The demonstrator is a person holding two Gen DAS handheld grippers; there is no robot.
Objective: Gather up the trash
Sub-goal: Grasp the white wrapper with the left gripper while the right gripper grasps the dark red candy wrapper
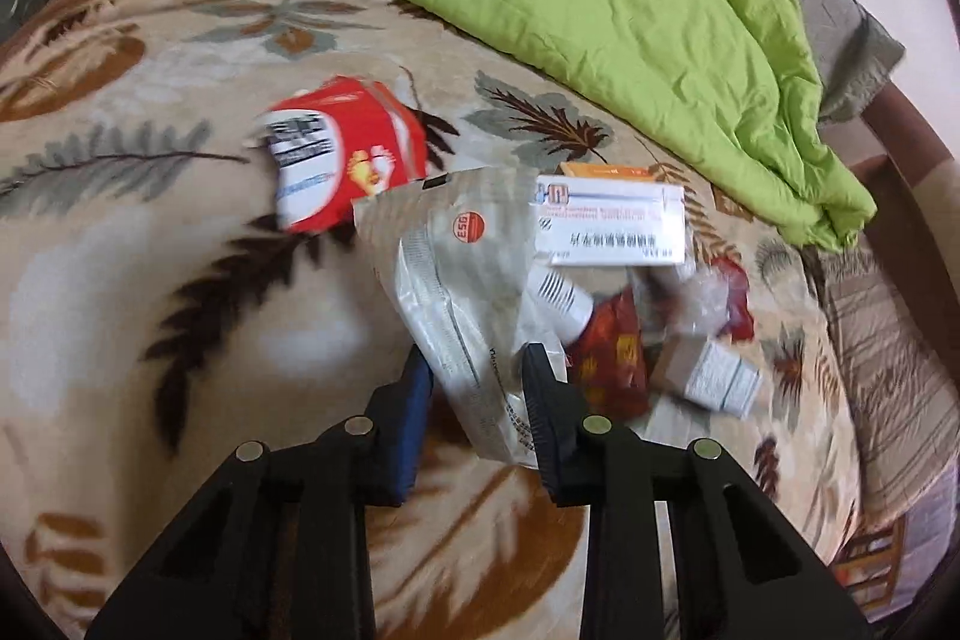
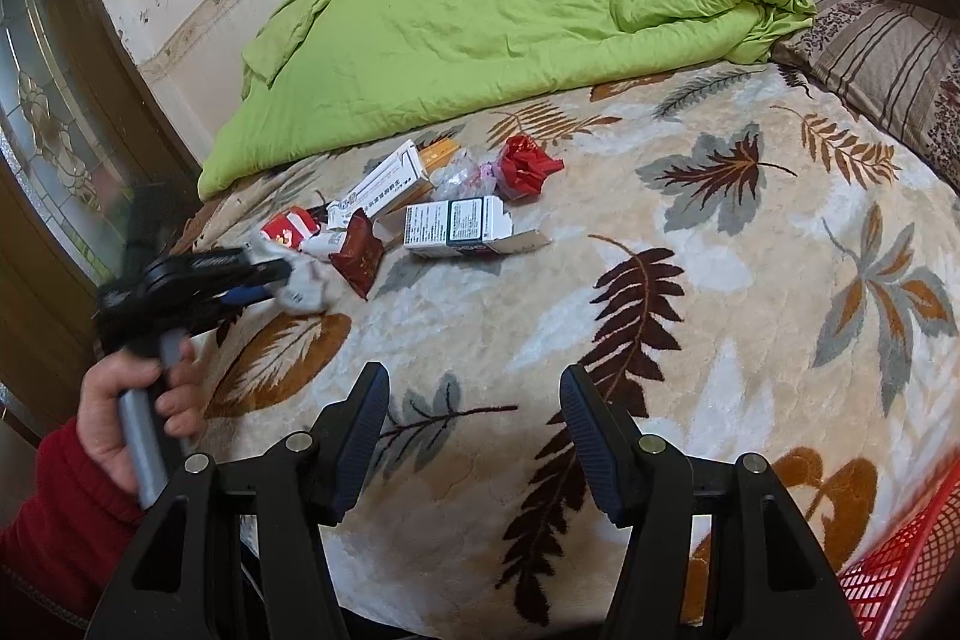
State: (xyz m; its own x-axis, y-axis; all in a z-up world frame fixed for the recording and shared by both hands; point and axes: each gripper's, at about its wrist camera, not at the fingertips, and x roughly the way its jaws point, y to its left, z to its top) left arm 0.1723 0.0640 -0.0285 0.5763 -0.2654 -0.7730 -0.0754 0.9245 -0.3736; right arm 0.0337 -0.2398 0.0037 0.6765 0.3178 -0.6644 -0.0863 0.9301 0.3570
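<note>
The left gripper [image 1: 477, 370] clenched the silver pouch [image 1: 456, 280] — lifting it clear, I judged — while the right gripper [image 2: 474, 436] gaped empty, waiting.

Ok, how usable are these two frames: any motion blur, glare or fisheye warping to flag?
Left wrist view: motion smear on the red and white carton and the leaf-print blanket; the crinkled silver foil pouch between the left gripper fingers reads sharper. Right wrist view: mostly crisp, only the left gripper and hand blur; right gripper sharp. Both views: edges bow, corners dark; no glare.
</note>
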